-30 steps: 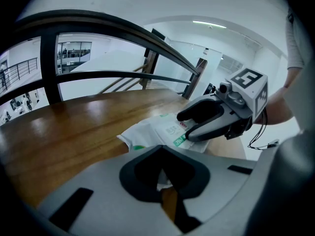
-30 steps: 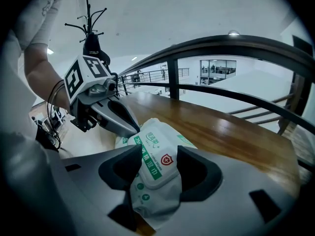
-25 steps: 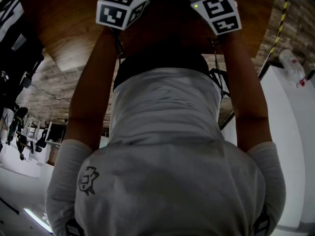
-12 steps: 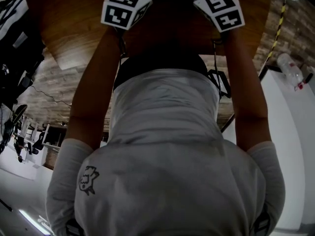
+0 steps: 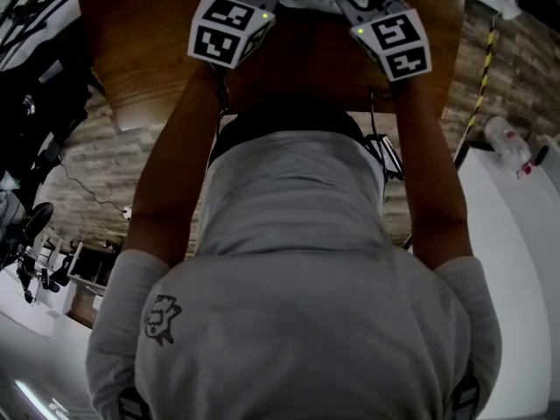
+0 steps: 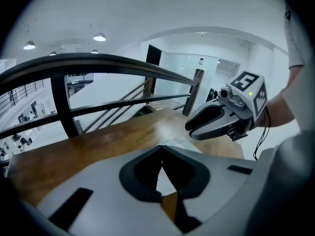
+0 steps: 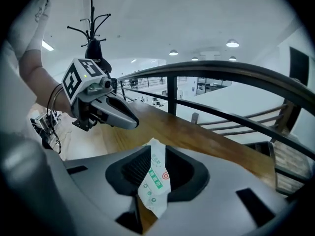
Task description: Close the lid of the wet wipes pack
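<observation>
Between the right gripper's (image 7: 156, 154) jaws stands one thin edge of the wet wipes pack (image 7: 154, 183), green print facing out. Those jaws have just been closing and now clamp it. The left gripper (image 6: 161, 150) has its jaw tips together, with the pack's pale opposite edge showing in the slit behind them, so the pack hangs between the two tools above the wooden table (image 7: 206, 136). Whether its lid is up or down I cannot tell.

Beyond the table runs a dark curved railing (image 7: 221, 70). A coat stand (image 7: 92, 21) rises behind the left gripper, and a plastic bottle (image 5: 512, 136) lies on a white surface off to the right. From the head view the person's white shirt (image 5: 297, 261) blocks most of the scene.

A second ago only the marker cubes (image 5: 226, 29) showed at the top edge; now the jaws and pack show too. Both forearms (image 5: 171, 164) reach straight forward, the grippers angled in toward each other and tilted downward.
</observation>
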Motion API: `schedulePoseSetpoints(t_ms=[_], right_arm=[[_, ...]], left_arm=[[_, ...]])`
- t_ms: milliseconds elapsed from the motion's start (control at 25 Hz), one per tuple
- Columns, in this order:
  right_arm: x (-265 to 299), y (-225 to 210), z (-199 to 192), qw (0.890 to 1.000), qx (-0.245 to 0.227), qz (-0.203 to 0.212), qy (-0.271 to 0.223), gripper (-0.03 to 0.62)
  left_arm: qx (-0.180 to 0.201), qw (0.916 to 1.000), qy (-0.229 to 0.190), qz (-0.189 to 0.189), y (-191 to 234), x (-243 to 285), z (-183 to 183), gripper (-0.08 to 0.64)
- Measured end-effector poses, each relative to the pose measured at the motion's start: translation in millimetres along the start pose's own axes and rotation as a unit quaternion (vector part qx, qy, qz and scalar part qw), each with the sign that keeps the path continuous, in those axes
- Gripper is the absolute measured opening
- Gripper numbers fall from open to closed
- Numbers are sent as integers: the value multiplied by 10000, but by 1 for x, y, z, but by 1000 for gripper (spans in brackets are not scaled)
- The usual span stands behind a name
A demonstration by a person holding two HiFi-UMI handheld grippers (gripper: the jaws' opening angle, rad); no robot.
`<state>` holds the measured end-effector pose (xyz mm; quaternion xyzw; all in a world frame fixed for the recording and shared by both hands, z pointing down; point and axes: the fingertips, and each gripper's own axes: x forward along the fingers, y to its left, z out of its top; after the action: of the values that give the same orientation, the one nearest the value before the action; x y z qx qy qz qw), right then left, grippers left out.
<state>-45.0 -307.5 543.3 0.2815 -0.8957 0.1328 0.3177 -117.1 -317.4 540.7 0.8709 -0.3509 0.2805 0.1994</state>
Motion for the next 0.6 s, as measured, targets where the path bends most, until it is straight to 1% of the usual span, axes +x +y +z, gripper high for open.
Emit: schedulePoseSetpoints(t_ms=[120,240,480,600], right_arm=[[-13,2,16,9998,7,3,-189,75],[-25,7,36,9993,-22,-12,-368,51],[-55,24,74,9978,-135,-17,-656,49],[-70,33,91,9965,-164,-80,-817,49]], left_arm=[[63,9999,-126,49,-3,-11,18,14],[133,9994,-295,91,-3,-26,36,14],[319,9973,-644,165,-10,-64,73,14],[273,9961,-822,168,-14,-84,87,14]])
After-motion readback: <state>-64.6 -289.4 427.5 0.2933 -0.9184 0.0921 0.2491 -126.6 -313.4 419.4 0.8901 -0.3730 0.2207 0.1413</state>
